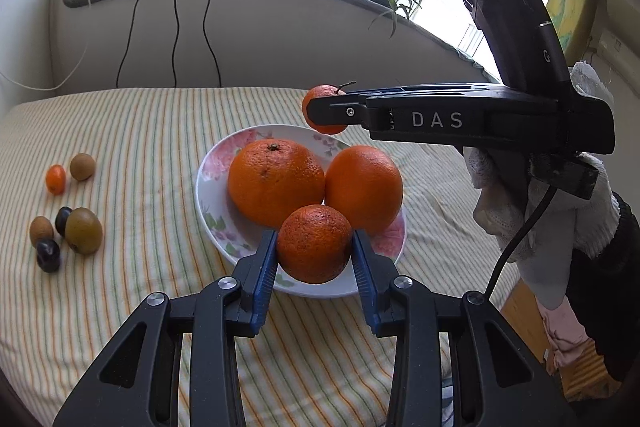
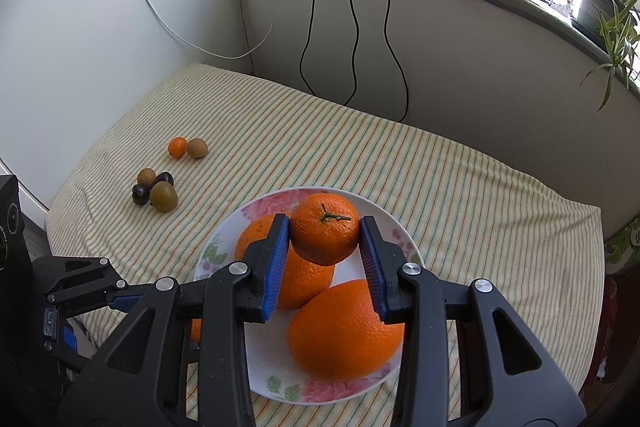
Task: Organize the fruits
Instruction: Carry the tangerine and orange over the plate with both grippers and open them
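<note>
Left gripper [image 1: 315, 247] clamped on 1 dark mandarin [image 1: 314, 243], pads on both flanks. Right gripper [image 2: 325, 255] likewise gripping 1 stemmed mandarin [image 2: 324, 229] above the plate [image 2: 260, 367]

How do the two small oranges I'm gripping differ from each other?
The darker, coarse-skinned small orange in the left gripper shows no stalk; the brighter small orange in the right gripper shows a green stem on top. The left one hangs over the near rim of the floral plate, the right one above the two big oranges. Both are clamped between blue pads, off the plate.
</note>
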The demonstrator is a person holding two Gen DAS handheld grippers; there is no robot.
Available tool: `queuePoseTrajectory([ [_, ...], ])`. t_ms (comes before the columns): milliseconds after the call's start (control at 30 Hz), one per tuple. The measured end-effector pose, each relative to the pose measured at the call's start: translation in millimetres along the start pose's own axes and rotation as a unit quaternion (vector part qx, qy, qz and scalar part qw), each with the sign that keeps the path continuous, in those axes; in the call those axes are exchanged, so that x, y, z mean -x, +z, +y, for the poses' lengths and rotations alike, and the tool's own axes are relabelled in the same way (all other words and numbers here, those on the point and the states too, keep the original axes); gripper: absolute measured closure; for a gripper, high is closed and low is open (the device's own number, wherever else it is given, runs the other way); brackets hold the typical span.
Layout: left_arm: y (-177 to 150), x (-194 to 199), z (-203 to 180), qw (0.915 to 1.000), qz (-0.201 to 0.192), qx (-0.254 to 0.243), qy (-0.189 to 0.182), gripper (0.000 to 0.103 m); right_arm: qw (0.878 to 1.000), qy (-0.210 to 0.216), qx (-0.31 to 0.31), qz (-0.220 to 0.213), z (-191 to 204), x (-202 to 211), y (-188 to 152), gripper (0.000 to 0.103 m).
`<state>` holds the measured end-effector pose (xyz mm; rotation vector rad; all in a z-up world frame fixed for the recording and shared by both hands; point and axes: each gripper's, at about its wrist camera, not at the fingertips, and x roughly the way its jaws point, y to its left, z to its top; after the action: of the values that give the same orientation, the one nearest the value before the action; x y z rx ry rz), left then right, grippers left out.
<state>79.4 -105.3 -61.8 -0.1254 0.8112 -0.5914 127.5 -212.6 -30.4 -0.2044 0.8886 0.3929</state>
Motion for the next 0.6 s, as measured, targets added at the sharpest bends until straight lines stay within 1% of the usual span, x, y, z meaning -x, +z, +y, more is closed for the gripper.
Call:
queuePoseTrajectory([
  [267,6,-24,-12,0.9997,0.016,-0.015,0.007,0.068,0.999,-0.003,-0.034,0.012,-31,-10,-9,0.066],
  [433,6,-31,-18,0.9994,0.02,-0.023,0.016,0.068,0.999,0.003,-0.05,0.02,-42,-20,-11,0.066],
  [600,5,-35,-26,0.9991,0.022,-0.03,0.023,0.068,0.998,0.011,-0.057,0.024,-46,-26,-12,0.066],
])
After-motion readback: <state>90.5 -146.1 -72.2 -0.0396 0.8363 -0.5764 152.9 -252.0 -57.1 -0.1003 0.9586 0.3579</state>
